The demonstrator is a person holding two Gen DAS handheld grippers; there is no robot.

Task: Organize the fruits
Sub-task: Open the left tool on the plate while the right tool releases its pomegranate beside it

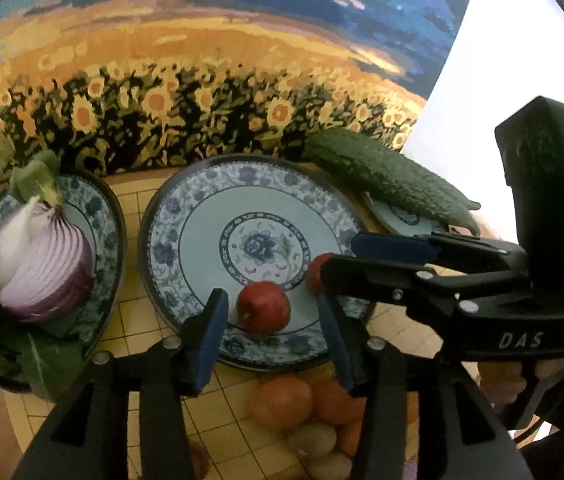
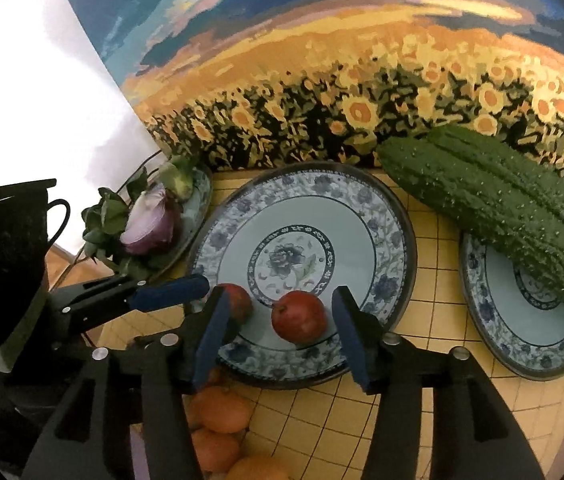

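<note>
Two red fruits sit on the near rim of the middle plate point(image 1: 169, 248): one point(image 1: 262, 307) between the left gripper's point(image 1: 269, 332) parted pads, untouched, the other point(image 2: 300, 317) likewise loose within the right gripper point(image 2: 282, 334). Oranges point(image 1: 282, 402) lie nearer than the plate, under both claws.

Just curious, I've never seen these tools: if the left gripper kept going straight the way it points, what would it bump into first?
Most likely the red fruit lying between the left gripper's open fingers, on the middle plate.
</note>
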